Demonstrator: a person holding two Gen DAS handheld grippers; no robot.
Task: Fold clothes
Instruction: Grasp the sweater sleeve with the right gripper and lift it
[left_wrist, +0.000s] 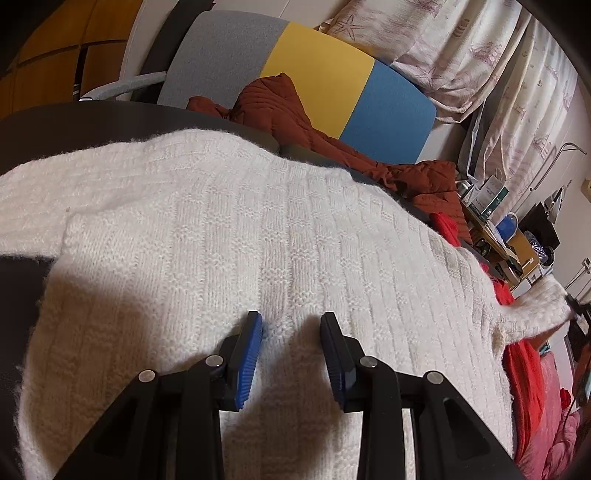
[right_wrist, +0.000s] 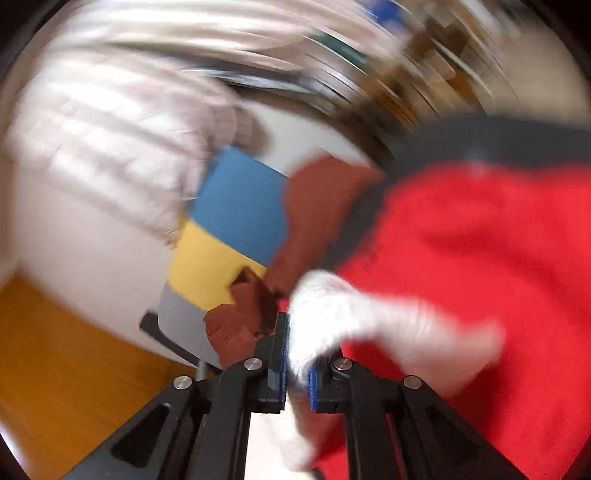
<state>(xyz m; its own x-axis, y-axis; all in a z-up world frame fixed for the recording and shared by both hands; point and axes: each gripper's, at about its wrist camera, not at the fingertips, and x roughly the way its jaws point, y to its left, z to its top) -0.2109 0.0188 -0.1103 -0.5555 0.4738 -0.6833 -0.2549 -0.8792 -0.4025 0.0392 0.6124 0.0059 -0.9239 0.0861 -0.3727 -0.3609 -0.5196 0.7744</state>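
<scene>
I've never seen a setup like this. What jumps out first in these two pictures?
A fluffy cream knitted sweater fills the left view, spread on a dark table, the left gripper open above it. In the blurred right view, the right gripper pinches a white woolly end of it over bright red cloth.

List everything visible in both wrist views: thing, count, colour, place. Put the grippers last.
white knit sweater: one, cream, spread across the dark table under the left gripper; one end pinched by the right gripper
dark table: one, black, beneath the sweater
red garment: one, bright red, on the table past the sweater's right edge
rust quilted garment: one, brown-red, heaped on the chair behind the table
chair: one, grey, yellow and blue back panels
curtain: patterned cream, behind the chair
clutter: boxes and small items, far right, too small to name
left gripper: black, blue pads, open above the sweater
right gripper: black, blue pads, shut on the sweater; view blurred
</scene>
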